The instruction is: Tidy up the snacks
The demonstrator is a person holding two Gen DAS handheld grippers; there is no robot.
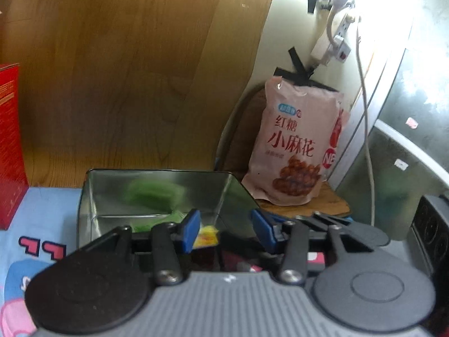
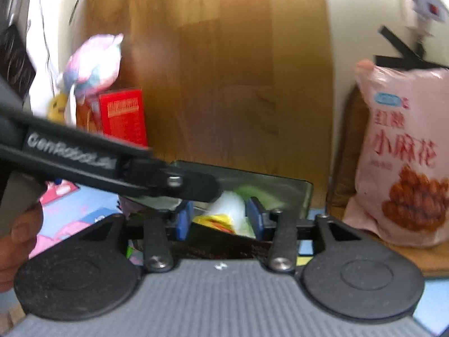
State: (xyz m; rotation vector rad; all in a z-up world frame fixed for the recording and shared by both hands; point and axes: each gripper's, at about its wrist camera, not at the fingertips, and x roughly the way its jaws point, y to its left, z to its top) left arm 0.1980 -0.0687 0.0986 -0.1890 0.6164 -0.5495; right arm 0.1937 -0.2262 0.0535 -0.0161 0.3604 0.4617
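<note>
While both blue-padded grippers [image 1: 226, 230] [image 2: 220, 221] stand parted, empty, shiny rectangular metal tin [image 1: 92, 199], glossy pink pouch [image 1: 294, 146].

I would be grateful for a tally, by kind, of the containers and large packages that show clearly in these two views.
Metal tin, open: 1
Pink snack bag with red lettering: 1
Red box: 1
Total: 3
The small wrapped snacks in and in front of the tin are too blurred to count.
</note>
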